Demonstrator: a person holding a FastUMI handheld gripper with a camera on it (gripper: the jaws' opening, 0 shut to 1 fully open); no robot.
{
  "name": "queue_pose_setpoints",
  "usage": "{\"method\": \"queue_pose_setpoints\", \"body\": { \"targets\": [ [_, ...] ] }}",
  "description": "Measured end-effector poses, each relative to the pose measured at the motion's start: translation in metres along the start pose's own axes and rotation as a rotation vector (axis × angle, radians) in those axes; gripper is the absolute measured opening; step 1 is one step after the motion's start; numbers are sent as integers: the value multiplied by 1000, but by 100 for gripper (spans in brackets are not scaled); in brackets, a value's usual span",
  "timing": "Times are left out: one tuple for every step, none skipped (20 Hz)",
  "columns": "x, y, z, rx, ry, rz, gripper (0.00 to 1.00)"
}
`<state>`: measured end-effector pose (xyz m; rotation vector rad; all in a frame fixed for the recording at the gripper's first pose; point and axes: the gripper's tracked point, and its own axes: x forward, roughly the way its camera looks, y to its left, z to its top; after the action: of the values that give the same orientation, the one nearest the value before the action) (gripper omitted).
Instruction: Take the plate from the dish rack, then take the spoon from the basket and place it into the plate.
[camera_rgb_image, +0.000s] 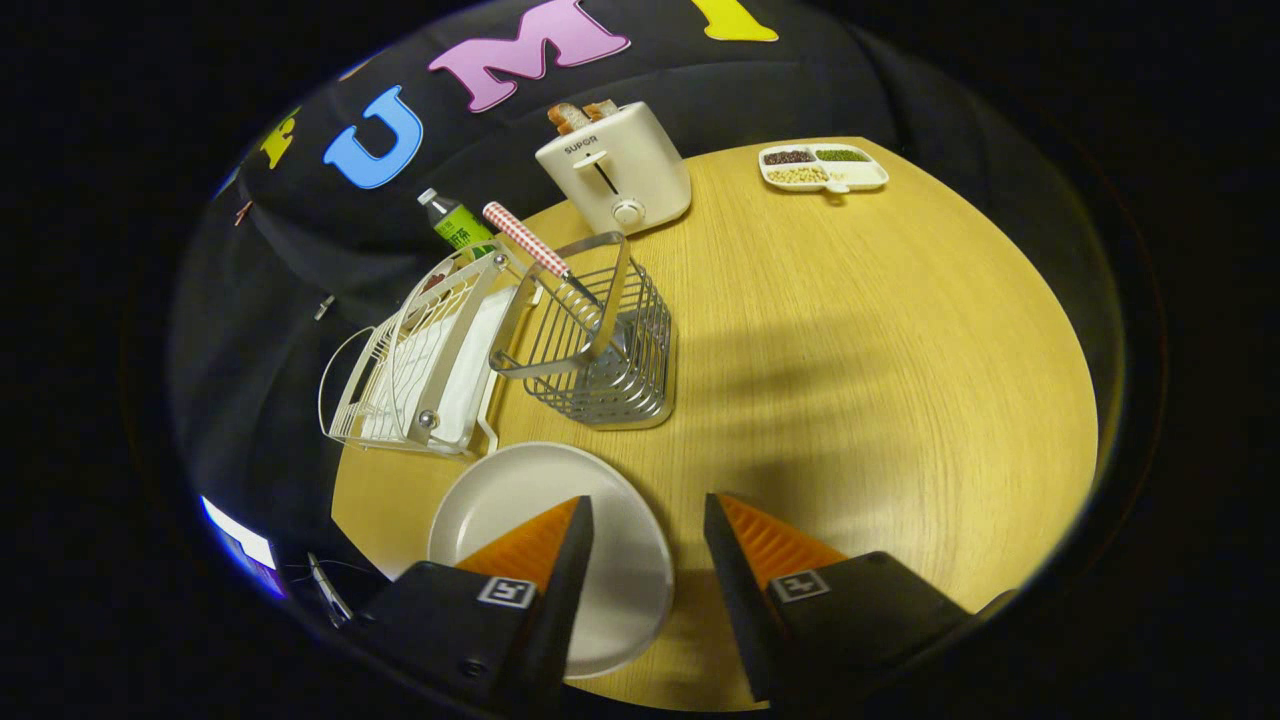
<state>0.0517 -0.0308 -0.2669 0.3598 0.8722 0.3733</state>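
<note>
Fingers of the gripper (648, 530) stand apart with nothing between them, over the wooden worktop (850, 380); the left finger overlaps the white plate (540, 500), which lies flat on the worktop. Just beyond the plate, at about 12 o'clock, stands the wire basket (600, 350) with the spoon (530, 243) leaning out of it, its checked handle pointing toward 11 o'clock. The dish rack (420, 360) sits touching the basket at 10 o'clock, with a toaster (615, 165) and a bottle (455, 222) farther back and a divided tray (822, 166) at 1 o'clock.
</note>
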Motion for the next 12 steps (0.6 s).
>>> {"method": "queue_pose_setpoints", "body": {
  "targets": [
    [-4, -1, 9, -25, -27, -10, 92],
    [-7, -1, 17, -52, -58, -19, 97],
    [-11, 1, 27, -79, -92, -21, 98],
    [-15, 6, 38, -106, -127, -21, 99],
    [-19, 12, 49, -136, -163, -17, 99],
    [-25, 20, 60, -168, -196, -11, 99],
    [-29, 28, 72, -201, -229, -3, 99],
    [-31, 38, 83, -233, -257, 11, 99],
    [-33, 48, 94, -263, -282, 26, 99],
    [-34, 60, 106, -296, -305, 46, 99],
    [-33, 69, 116, -325, -321, 62, 99],
    [-30, 77, 127, -349, -334, 71, 99]
  ]
}}
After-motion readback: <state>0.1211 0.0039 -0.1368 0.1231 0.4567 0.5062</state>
